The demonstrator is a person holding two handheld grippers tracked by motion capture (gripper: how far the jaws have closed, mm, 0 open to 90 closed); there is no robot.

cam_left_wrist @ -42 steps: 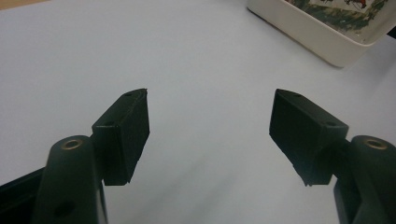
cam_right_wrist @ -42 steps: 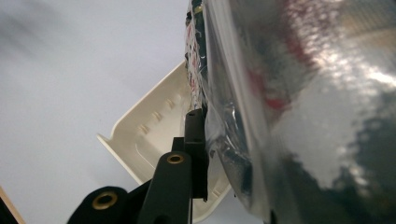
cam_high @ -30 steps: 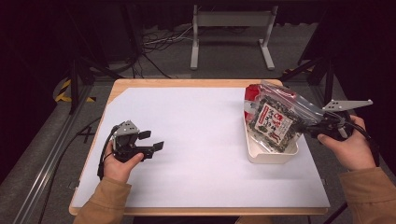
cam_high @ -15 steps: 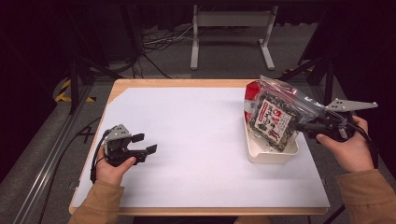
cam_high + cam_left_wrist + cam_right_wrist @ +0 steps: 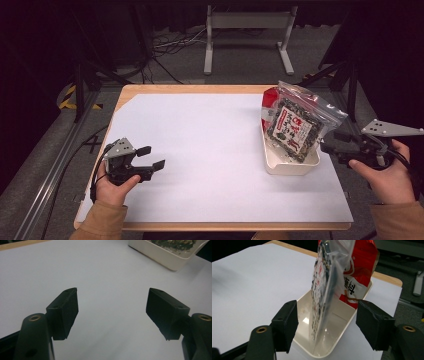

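While both claws gape empty, right claw [image 5: 327, 325] just opened, seaweed bag [image 5: 294, 129] leans in white tray [image 5: 292, 167] against red packet [image 5: 359, 267].

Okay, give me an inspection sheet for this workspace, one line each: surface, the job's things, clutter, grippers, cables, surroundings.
Surface: white sheet over a wooden table.
Job's things: clear seaweed bag stands tilted in the white bin, a red packet behind it.
Clutter: nothing seen.
Grippers: left tool open over bare sheet; right tool beside the bin, its jaws have just been opening, apart from the bag's edge.
Cables: loose cables on the floor beyond the table.
Surroundings: dark room, grey metal stand.
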